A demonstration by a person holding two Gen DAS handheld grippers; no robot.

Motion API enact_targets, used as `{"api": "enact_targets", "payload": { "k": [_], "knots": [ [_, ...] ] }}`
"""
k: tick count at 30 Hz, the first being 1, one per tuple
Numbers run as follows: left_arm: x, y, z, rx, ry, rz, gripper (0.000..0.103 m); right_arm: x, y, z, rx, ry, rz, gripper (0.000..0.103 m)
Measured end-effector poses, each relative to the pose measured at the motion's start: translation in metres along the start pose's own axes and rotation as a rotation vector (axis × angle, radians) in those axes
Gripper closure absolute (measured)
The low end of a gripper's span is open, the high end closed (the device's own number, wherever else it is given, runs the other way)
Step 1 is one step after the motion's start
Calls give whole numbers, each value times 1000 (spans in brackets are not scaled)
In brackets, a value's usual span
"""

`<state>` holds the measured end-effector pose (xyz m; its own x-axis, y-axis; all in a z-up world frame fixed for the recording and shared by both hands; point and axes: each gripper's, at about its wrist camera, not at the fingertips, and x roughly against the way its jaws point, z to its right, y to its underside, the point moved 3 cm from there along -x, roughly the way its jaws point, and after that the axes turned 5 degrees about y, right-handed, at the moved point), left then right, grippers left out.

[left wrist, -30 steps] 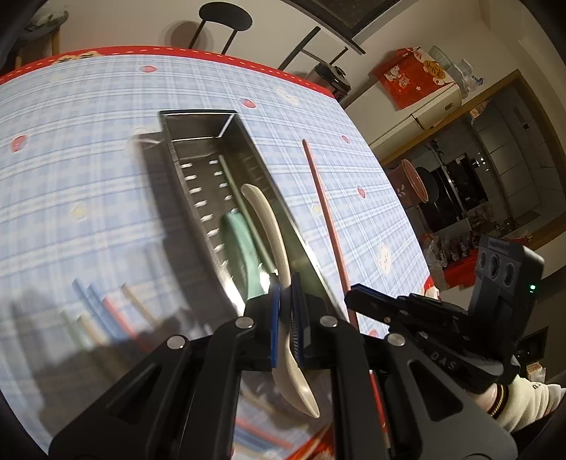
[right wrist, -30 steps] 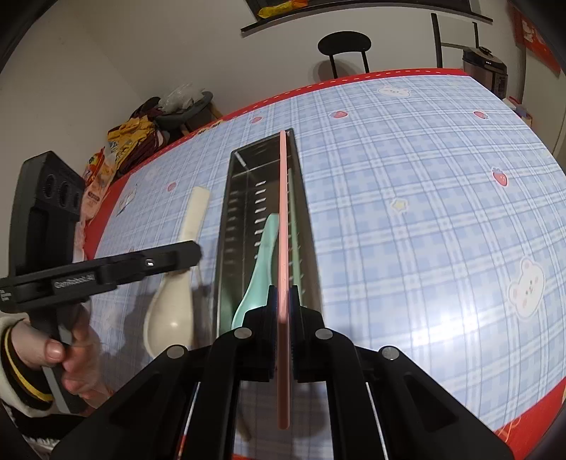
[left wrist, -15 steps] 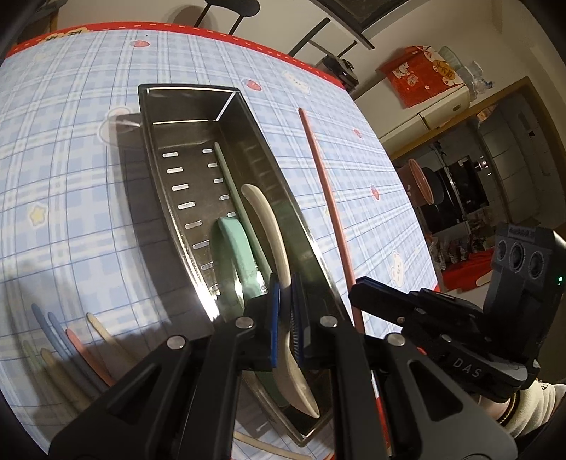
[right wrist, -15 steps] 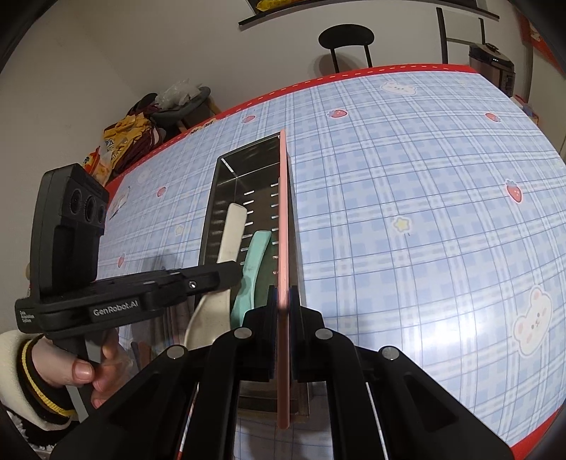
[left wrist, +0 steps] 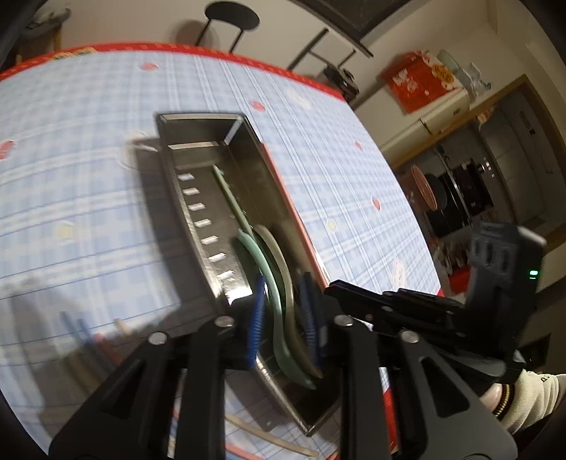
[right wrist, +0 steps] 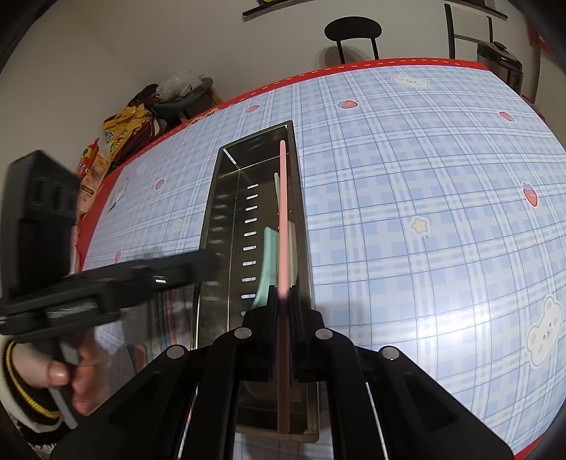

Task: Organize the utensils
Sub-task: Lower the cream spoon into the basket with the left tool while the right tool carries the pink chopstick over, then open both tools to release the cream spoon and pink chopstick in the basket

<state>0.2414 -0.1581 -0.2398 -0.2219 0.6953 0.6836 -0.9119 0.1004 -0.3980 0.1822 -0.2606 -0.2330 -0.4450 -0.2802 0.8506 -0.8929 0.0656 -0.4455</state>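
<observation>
My surface (right wrist: pixel 406 198) wears a blue plaid cloth printed with strawberries, stars and bears, edged in red, and a long steel tray (right wrist: pixel 226 198) with slotted drain holes lies lengthwise on it in front of me. My left tool (left wrist: pixel 283 315) has its blue-padded fingers (left wrist: pixel 256 318) spread apart over the tray's near end, with a mint-green spoon (left wrist: pixel 261 262) and a cream spoon (left wrist: pixel 279 258) lying in the tray between them; whether either pad touches a spoon I cannot tell through the blur. My right tool (right wrist: pixel 282 300) is clamped on a pink chopstick (right wrist: pixel 283 212), which runs along above the tray's right side, pointing toward its far end. A few loose chopsticks (left wrist: pixel 88 329) lie on the cloth left of the tray, blurred. Beyond the surface a black round-seated chair (right wrist: pixel 353 33) stands against the pale wall, snack bags (right wrist: pixel 106 148) pile up by the left corner, and a red box (left wrist: pixel 421 79) sits atop a cabinet near a doorway.
</observation>
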Motion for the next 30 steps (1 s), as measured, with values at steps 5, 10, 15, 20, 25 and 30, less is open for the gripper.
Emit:
{"api": "enact_targets", "payload": {
  "k": [5,10,15,20,25,30],
  "knots": [
    [31,4,-10,6,-53,56,66,-5,-4,-2,-3,19,-5,97],
    [56,15,-27,39,-92,92,58,-9,-6,-5,11,49,-14,97],
    [66,26,-36,60,-125,98,52,-4,-7,-9,21,78,-6,95],
    [80,36,-42,71,-162,117,38,11,-8,-15,40,98,19,56],
    [97,42,-46,83,-210,148,15,27,-3,-27,83,128,48,16],
    [115,53,-50,99,-270,147,6,36,9,-42,129,169,52,6]
  ]
}}
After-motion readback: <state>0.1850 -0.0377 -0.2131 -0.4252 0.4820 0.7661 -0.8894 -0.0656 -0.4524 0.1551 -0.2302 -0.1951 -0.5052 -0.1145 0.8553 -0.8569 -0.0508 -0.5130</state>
